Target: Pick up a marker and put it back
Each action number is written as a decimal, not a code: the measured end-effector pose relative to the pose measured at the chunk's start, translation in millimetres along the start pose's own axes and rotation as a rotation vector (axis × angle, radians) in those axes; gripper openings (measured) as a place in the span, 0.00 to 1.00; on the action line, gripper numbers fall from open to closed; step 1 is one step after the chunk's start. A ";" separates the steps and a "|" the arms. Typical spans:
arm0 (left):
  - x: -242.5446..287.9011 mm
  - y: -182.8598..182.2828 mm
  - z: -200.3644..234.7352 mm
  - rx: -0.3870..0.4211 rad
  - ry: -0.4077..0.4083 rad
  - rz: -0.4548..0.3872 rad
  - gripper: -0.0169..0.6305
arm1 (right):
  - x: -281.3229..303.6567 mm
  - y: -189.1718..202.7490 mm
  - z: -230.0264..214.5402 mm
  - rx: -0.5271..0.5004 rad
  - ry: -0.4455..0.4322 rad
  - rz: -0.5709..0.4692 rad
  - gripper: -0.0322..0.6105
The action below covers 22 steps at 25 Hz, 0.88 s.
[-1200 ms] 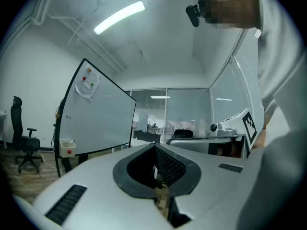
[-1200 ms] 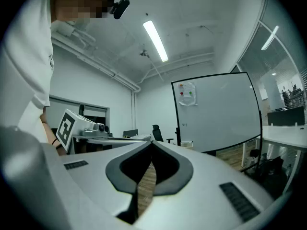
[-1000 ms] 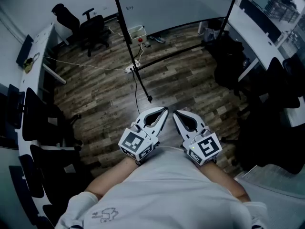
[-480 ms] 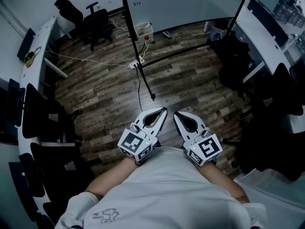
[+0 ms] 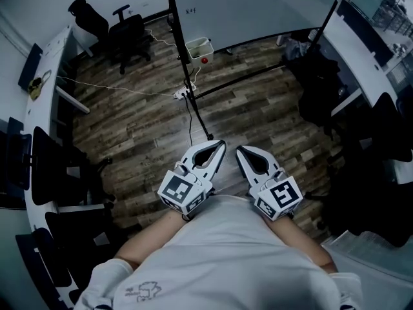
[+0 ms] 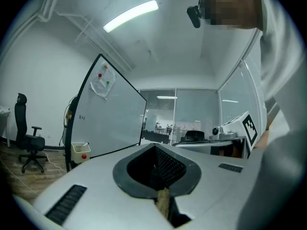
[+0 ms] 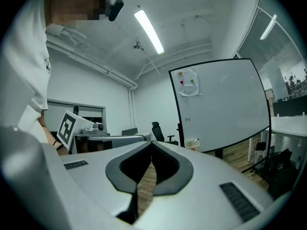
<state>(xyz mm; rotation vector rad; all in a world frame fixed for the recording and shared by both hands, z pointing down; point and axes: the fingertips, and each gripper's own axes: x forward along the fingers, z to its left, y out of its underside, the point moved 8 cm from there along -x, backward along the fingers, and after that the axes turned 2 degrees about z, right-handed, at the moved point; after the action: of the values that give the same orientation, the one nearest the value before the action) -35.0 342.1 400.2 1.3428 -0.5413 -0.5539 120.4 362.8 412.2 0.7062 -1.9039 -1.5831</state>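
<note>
Wooden floor [image 5: 258, 115] lies below both grippers, which the person holds side by side close to the chest. We find the left gripper [image 5: 222, 144] clenched, tips together on nothing, and the right gripper [image 5: 239, 149] likewise. A whiteboard [image 5: 258, 8] stands well apart. We cannot tell where the marker is.

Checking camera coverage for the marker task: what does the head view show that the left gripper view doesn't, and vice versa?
Head view only: the long desk at left, the power strip and its cable on the wood floor.
Left gripper view only: the ceiling light, the paper stuck on the whiteboard, the glass partition.
Both: left gripper and right gripper, jaws together; the whiteboard, white bin, a black office chair. No marker is evident in either.
</note>
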 end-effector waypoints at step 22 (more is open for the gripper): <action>-15.9 -9.8 159.2 -0.054 0.073 0.044 0.04 | 173.9 -7.8 11.6 0.046 -0.029 0.071 0.07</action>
<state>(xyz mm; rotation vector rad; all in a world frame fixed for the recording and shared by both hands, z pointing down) -151.5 232.7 413.0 1.2922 -0.4917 -0.4782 -10.0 247.2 417.8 0.6307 -1.9698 -1.5178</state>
